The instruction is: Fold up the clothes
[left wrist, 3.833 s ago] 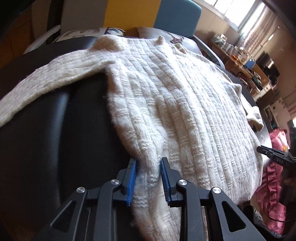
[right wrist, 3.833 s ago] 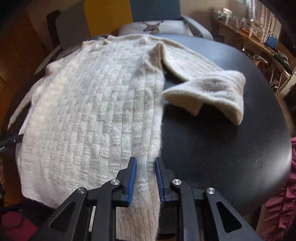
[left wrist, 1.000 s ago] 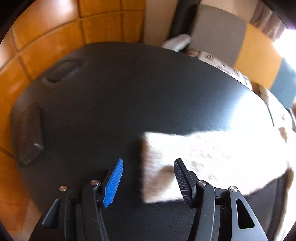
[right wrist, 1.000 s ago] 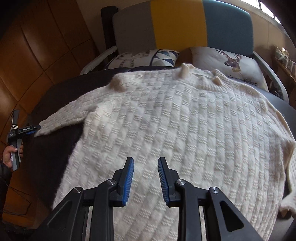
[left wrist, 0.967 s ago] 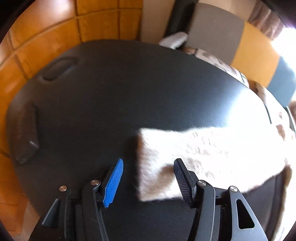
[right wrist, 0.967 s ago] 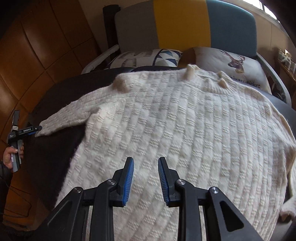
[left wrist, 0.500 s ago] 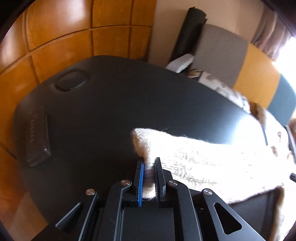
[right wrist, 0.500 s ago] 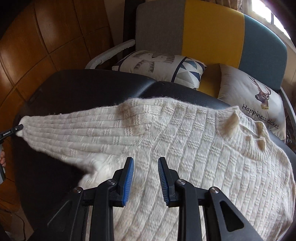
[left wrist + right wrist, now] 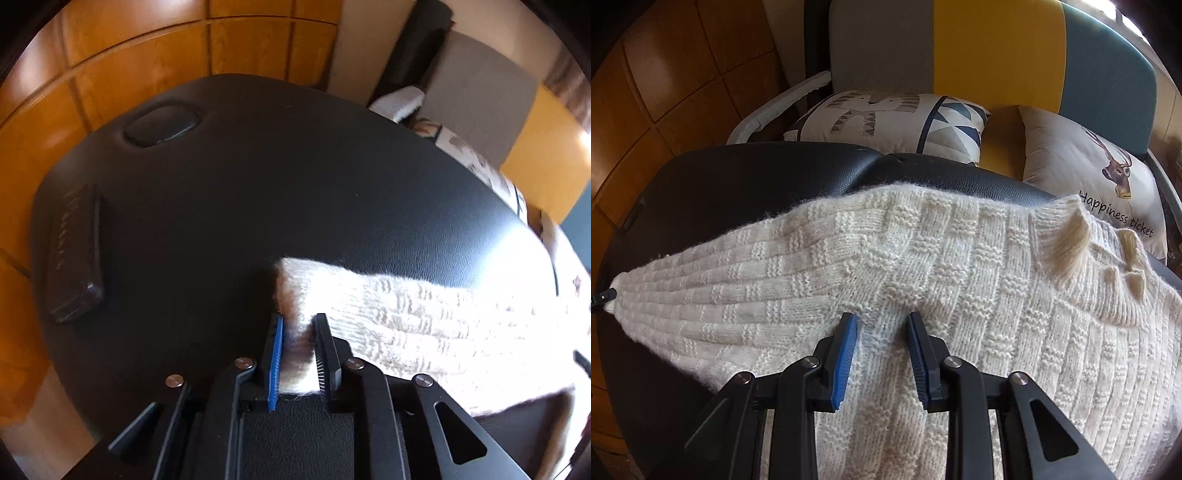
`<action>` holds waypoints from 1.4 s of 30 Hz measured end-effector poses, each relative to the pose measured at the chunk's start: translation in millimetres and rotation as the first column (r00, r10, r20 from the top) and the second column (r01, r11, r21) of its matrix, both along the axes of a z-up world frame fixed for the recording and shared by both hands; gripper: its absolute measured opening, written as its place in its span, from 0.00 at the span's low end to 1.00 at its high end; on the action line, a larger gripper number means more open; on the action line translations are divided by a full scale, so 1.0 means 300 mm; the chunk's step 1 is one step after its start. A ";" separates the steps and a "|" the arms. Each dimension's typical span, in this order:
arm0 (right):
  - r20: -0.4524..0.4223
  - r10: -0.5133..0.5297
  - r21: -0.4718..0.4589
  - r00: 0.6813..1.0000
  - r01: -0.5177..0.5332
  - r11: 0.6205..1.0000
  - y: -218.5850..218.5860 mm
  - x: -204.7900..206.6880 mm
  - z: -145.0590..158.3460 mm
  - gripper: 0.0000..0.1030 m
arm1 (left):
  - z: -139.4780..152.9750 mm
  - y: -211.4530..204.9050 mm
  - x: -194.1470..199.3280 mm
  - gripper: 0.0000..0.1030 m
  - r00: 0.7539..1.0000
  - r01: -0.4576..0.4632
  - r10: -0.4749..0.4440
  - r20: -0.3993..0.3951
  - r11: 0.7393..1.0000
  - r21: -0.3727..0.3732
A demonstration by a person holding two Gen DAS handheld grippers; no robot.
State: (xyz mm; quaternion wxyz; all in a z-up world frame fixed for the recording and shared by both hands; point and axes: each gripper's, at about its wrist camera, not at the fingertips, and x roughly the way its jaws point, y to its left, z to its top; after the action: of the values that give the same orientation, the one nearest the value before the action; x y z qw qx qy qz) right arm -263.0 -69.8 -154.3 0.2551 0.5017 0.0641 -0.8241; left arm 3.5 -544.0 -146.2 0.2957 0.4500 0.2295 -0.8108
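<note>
A cream knit sweater (image 9: 960, 295) lies spread over a black padded table (image 9: 258, 166), its sleeve (image 9: 720, 295) drawn out to one side. The left gripper (image 9: 299, 339) pinches the sleeve cuff (image 9: 295, 295) between nearly closed jaws. The right gripper (image 9: 882, 332) hovers over the shoulder seam, jaws narrowly parted and holding nothing; whether the tips touch the knit cannot be told. The fuzzy cuff could slip from so shallow a bite if the sleeve is pulled hard, and an unpinned shoulder would likely drag the whole body askew during the fold.
</note>
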 end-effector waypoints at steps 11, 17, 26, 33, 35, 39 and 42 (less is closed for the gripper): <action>0.044 -0.154 -0.121 0.987 0.158 0.980 0.430 0.074 0.069 0.29 | 0.172 0.230 0.081 0.19 0.977 0.159 -0.149 -0.152 0.986 0.053; 0.116 -0.030 -0.237 0.993 0.057 0.970 0.454 0.248 0.053 0.29 | 0.111 0.726 -0.030 0.19 0.789 0.606 -0.555 -0.262 0.773 0.186; 0.103 0.017 -0.190 0.994 0.003 0.982 0.409 0.375 0.023 0.29 | 0.013 1.060 -0.263 0.19 0.670 0.742 -0.692 -0.270 0.641 0.197; 0.101 -0.003 -0.227 0.995 0.026 0.973 0.422 0.362 0.011 0.29 | -0.022 1.082 -0.435 0.33 0.674 0.738 -0.697 -0.243 0.649 0.185; 0.084 -0.012 -0.217 0.996 0.030 0.976 0.418 0.361 0.011 0.27 | -0.039 1.093 -0.465 0.05 0.686 0.727 -0.697 -0.208 0.665 0.169; 0.027 -0.032 -0.169 0.999 0.036 0.985 0.405 0.369 0.004 0.19 | -0.063 1.074 -0.450 0.06 0.727 0.686 -0.670 -0.148 0.717 0.122; -0.016 -0.046 -0.133 0.999 0.043 0.990 0.395 0.374 0.000 0.20 | -0.082 1.030 -0.470 0.08 0.760 0.650 -0.632 -0.154 0.743 0.158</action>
State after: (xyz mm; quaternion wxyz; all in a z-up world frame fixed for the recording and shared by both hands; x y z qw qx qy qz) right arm -150.7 48.8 -154.3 0.2690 0.4770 0.0002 -0.8368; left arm -137.6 -235.1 -170.8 -0.0587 0.4918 0.1547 -0.8548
